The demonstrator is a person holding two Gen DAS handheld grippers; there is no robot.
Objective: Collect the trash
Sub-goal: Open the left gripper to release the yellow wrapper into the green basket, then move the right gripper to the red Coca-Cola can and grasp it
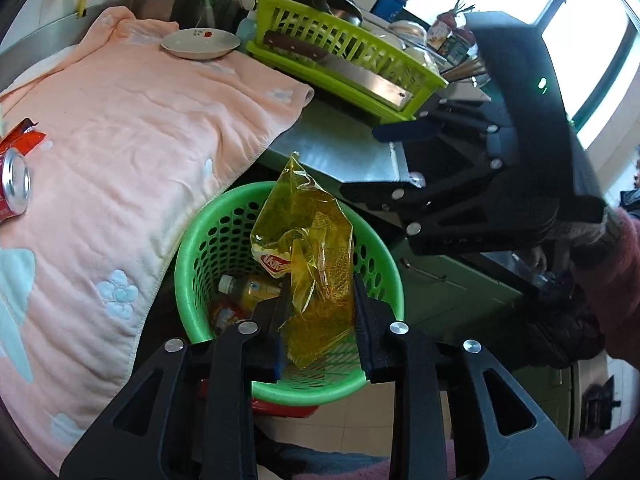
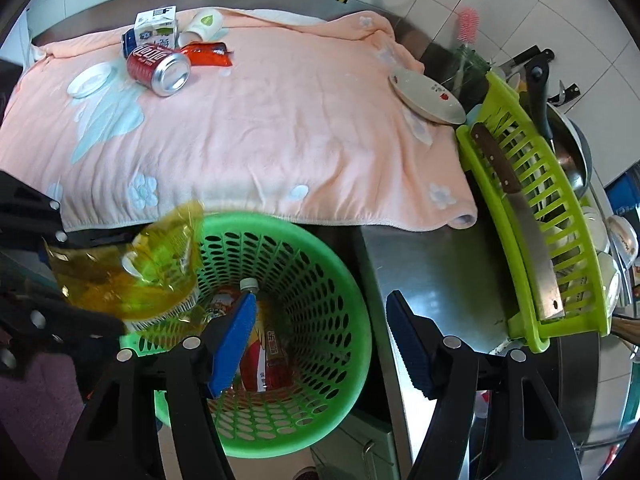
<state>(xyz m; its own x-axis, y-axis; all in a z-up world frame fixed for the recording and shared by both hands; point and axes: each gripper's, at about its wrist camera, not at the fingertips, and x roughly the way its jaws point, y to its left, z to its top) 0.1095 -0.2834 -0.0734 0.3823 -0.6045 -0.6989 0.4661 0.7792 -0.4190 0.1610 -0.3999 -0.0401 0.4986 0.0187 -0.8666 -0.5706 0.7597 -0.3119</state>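
The left tongs [image 1: 320, 320] are clamped on a yellow transparent chip bag [image 1: 308, 248], which hangs directly over the open mouth of the green perforated basket [image 1: 192, 264]. A plastic bottle [image 1: 248, 286] and other wrappers lie at the basket's bottom. The right tongs [image 2: 320, 344] stand apart with nothing between their blue pads [image 2: 236, 340], poised above the basket's rim beside the steel surface [image 2: 436, 264]. On the peach towel [image 2: 260, 128] that covers the surface lie a red can [image 2: 158, 66], a milk carton [image 2: 156, 28], a red wrapper [image 2: 210, 56] and a white cup [image 2: 204, 24], close together at the far corner. A white plate [image 2: 428, 96] rests near the lime dish rack [image 2: 560, 240], where a cleaver [image 2: 520, 220] lies.
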